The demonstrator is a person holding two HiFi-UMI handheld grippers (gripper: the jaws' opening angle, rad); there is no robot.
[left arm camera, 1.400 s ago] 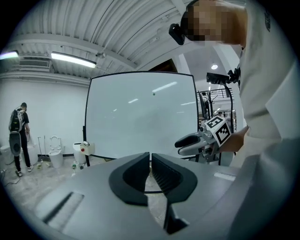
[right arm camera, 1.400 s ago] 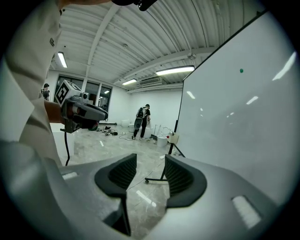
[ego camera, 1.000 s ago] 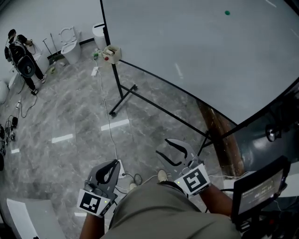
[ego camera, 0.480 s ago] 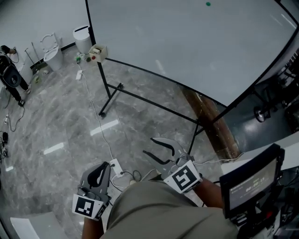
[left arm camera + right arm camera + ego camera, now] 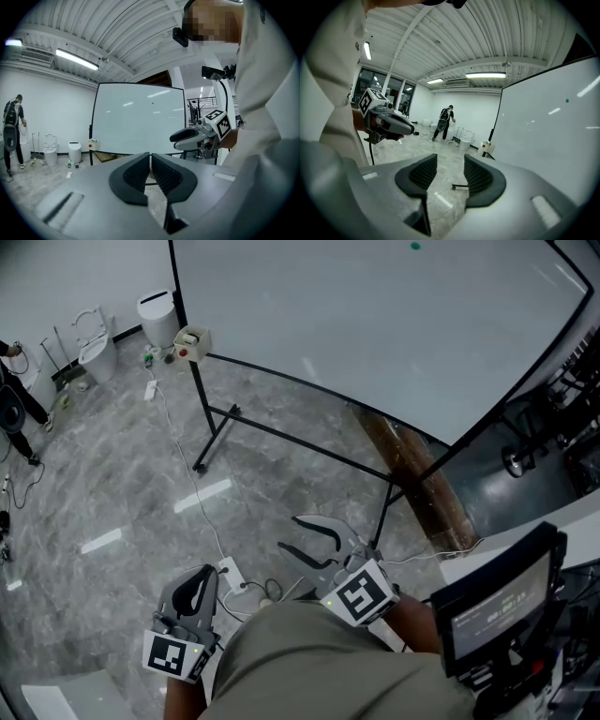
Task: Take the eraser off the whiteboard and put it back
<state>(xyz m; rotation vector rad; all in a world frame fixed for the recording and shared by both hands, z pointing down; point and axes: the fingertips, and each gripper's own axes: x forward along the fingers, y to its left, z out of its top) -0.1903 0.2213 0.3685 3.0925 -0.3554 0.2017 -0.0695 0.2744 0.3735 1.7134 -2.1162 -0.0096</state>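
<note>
A large whiteboard [image 5: 375, 324] on a black wheeled stand fills the upper head view; it also shows in the left gripper view [image 5: 140, 117] and the right gripper view [image 5: 553, 131]. A small pale box with a red spot [image 5: 192, 341] hangs at its lower left corner. High on the board is a green dot [image 5: 415, 246]. I cannot pick out an eraser for sure. My left gripper [image 5: 199, 592] is shut and empty, low by my body. My right gripper [image 5: 314, 542] is open and empty, well short of the board.
A wooden plank [image 5: 412, 484] lies on the floor under the board. A power strip [image 5: 230, 570] and cable trail across the marble floor. White toilets [image 5: 94, 334] stand at the far left near a person [image 5: 11, 381]. A screen [image 5: 492, 610] stands at my right.
The head view has swung, so the board now sits further left and higher. Both grippers have drifted slightly left in view. Their jaws are as before.
</note>
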